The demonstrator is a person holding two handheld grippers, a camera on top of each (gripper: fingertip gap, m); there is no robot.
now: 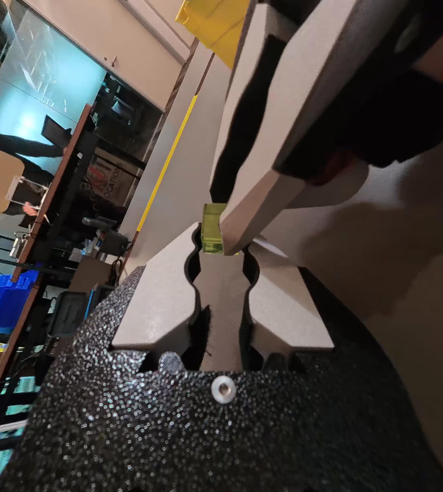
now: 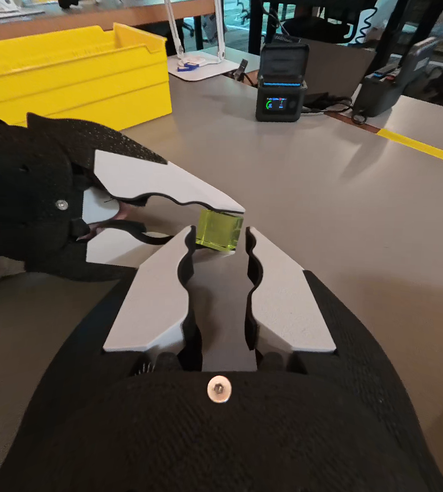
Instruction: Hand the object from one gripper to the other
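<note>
A small clear yellow-green cube is held in the air over the grey table. My left gripper comes in from the left and is shut on it, one finger on its top and one under it. My right gripper is open, with its two fingers on either side of the cube. Its left finger is at the cube's side and a small gap shows at its right finger. In the left wrist view the cube sits at the tips of my left gripper, and a right gripper finger covers part of it.
A yellow bin stands at the back left. A small black device with a lit screen and cables stand at the back. A white lamp base is behind the bin. A yellow tape strip crosses the table at the right. Left and right tips are no more than a few centimetres apart.
</note>
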